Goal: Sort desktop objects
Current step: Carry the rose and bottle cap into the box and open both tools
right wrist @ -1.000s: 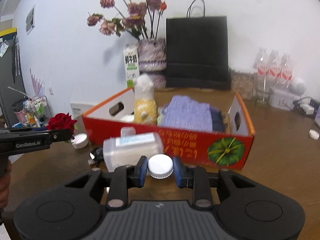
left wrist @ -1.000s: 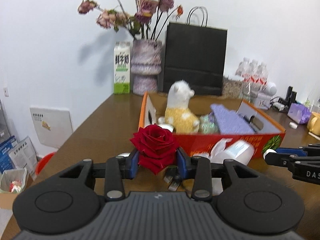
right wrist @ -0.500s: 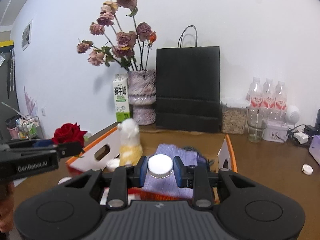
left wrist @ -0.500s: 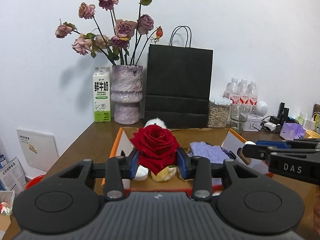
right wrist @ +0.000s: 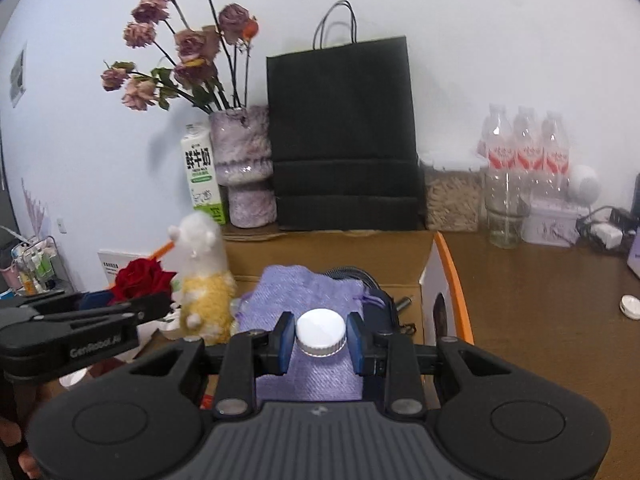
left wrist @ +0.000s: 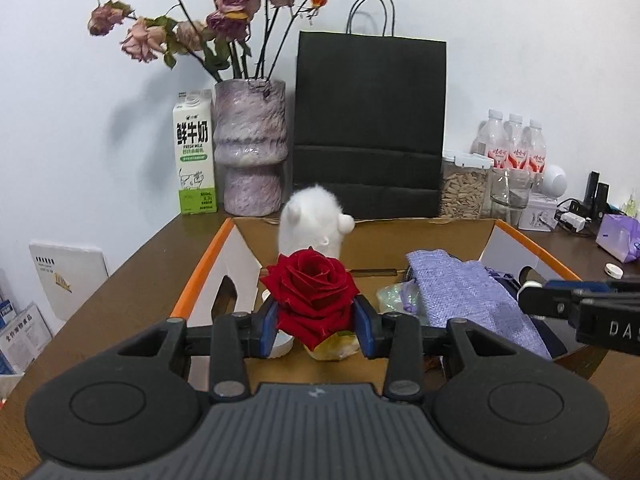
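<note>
My left gripper is shut on a red rose and hangs over the left part of an orange-rimmed cardboard box. The rose also shows at the left of the right wrist view. My right gripper is shut on a white bottle cap; the bottle's body is hidden below. It hovers over a purple cloth pouch in the box. A white and yellow plush toy stands in the box, just beyond the rose.
Behind the box stand a milk carton, a vase of dried roses, a black paper bag, a seed jar and water bottles. A small white cap lies on the table at the right.
Both grippers have moved forward from in front of the box to over its inside, each still holding its object. The box front wall has dropped out of view.
</note>
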`<state>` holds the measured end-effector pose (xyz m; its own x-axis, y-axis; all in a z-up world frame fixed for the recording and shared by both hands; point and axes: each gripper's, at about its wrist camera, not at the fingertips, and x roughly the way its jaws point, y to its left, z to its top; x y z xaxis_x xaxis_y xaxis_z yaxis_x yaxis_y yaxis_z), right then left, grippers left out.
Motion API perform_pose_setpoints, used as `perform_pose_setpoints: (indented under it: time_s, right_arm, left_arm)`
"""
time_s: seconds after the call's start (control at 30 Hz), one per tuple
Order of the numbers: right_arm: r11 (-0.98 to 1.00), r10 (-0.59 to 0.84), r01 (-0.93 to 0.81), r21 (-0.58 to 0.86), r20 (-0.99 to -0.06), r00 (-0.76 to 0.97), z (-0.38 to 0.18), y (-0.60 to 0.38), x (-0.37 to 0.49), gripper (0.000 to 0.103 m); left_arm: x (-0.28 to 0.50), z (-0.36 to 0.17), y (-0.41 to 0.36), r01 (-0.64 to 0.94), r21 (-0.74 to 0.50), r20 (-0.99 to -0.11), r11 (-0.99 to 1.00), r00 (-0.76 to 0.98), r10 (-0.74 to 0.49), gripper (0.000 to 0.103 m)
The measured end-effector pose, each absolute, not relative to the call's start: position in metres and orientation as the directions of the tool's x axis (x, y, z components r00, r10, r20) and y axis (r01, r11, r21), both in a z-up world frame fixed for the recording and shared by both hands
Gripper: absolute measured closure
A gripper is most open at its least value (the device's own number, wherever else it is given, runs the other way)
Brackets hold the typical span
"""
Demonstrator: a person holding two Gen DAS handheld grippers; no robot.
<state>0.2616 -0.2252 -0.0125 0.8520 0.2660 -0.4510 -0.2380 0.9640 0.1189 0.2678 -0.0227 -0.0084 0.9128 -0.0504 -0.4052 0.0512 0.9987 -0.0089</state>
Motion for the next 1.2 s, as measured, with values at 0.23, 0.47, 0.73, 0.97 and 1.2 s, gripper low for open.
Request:
perform_pose_setpoints:
  time_s: [0.23,0.47,0.73,0.97,1.2]
  right_arm:
    - [0.963,0.268,-0.248,0.104,-0.445,0.855,-0.015,-0.221,0.256,0.076]
    - [0.963,0.269,-0.249,0.104,-0.448,0.852,-0.014,-0.221,0.255,0.076]
    - [0.973,0.232,-0.223,0.067,-0.382,0.895,-0.006,-0.219,0.242,0.000]
    - [0.977,0.210,-0.202,0.061,-0.367,0.906,-0.002,-0.220,0.238,0.000]
    - [0.977,0.211,-0.204,0.059,-0.366,0.906,-0.001,-0.219,0.237,0.000]
  left_arm:
    - [0.262,-0.011,-0.024,0.053,0.006,-0.403,0.999,0.914,-0.046,0.064]
    - [0.263,-0.012,-0.024,0.052,0.014,-0.406,0.999,0.913,-0.042,0.061]
    - [0.245,-0.003,-0.026,0.037,0.024,-0.307,0.999,0.951,-0.028,0.000]
    - [0.241,-0.001,-0.027,0.011,0.041,-0.281,0.999,0.960,0.001,0.000]
    - [0.240,-0.002,-0.024,0.004,0.033,-0.286,0.999,0.958,0.005,0.000]
